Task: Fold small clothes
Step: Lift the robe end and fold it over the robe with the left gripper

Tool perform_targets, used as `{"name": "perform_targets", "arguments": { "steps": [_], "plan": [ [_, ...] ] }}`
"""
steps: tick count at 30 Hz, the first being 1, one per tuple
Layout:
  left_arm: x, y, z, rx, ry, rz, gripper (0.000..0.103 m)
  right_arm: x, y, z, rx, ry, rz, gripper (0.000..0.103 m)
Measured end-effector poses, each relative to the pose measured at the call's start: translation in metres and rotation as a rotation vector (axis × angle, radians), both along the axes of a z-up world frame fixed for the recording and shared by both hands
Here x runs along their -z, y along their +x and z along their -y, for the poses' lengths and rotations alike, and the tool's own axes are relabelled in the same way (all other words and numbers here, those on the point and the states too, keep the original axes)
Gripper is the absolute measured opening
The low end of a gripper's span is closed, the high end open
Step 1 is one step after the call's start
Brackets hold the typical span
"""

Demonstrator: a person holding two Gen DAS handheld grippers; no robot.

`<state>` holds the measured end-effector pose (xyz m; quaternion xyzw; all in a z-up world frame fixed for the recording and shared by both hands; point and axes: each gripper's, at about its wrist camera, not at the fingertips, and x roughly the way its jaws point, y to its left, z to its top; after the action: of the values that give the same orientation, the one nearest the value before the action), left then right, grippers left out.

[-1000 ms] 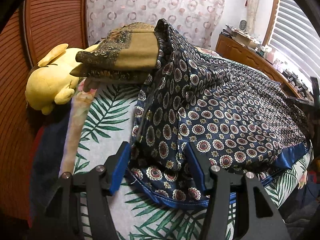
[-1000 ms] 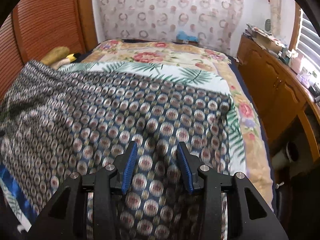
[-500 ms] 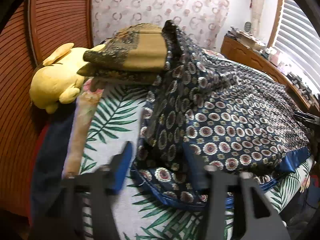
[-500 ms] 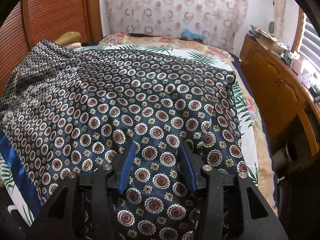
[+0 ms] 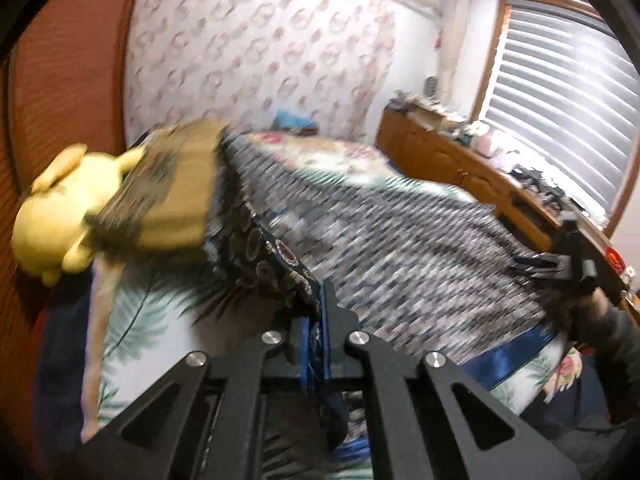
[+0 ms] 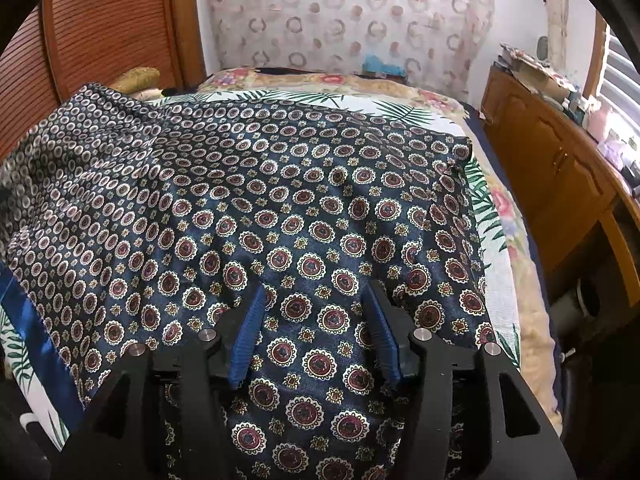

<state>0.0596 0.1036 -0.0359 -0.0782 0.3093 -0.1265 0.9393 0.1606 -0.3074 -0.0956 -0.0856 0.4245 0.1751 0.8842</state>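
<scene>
A navy cloth (image 6: pixel 280 184) with red-and-white medallions and a blue border lies spread over the bed. My left gripper (image 5: pixel 316 312) is shut on its near bordered edge and holds that edge raised; the left wrist view is blurred. The cloth (image 5: pixel 400 248) stretches from there toward my right gripper (image 5: pixel 560 264) at the far right. In the right wrist view my right gripper (image 6: pixel 316 286) rests over the cloth with its jaws opening. Fabric lies flat between the blue pads, which do not press on it.
A folded olive-brown cloth (image 5: pixel 172 200) sits at the cloth's far left corner beside a yellow plush toy (image 5: pixel 60 216). The palm-leaf bedspread (image 6: pixel 404 110) shows around the cloth. A wooden dresser (image 6: pixel 560 168) runs along the right, slatted wooden doors (image 6: pixel 100 28) along the left.
My left gripper closed on the cloth's near edge and rose with it, pulling the fabric up. My right gripper's jaws spread a little wider over the cloth.
</scene>
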Motion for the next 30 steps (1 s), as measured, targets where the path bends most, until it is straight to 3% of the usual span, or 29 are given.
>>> {"name": "perform_targets", "arguments": {
  "steps": [12,20,26,30],
  "plan": [
    [-0.065,0.045,0.09,0.216,-0.025,0.103,0.001,-0.002,0.0,0.001,0.015,-0.006,0.011,0.052],
    [-0.09,0.064,0.172,0.377,0.018,0.113,0.001,-0.035,-0.028,0.038,0.077,0.103,0.088,0.052],
    [-0.088,0.074,0.225,0.459,0.028,0.089,0.002,-0.053,-0.057,0.069,0.125,0.127,0.13,0.052],
    [-0.063,0.083,0.248,0.493,0.086,-0.002,0.012,-0.054,-0.069,0.076,0.137,0.155,0.128,0.052]
  ]
}}
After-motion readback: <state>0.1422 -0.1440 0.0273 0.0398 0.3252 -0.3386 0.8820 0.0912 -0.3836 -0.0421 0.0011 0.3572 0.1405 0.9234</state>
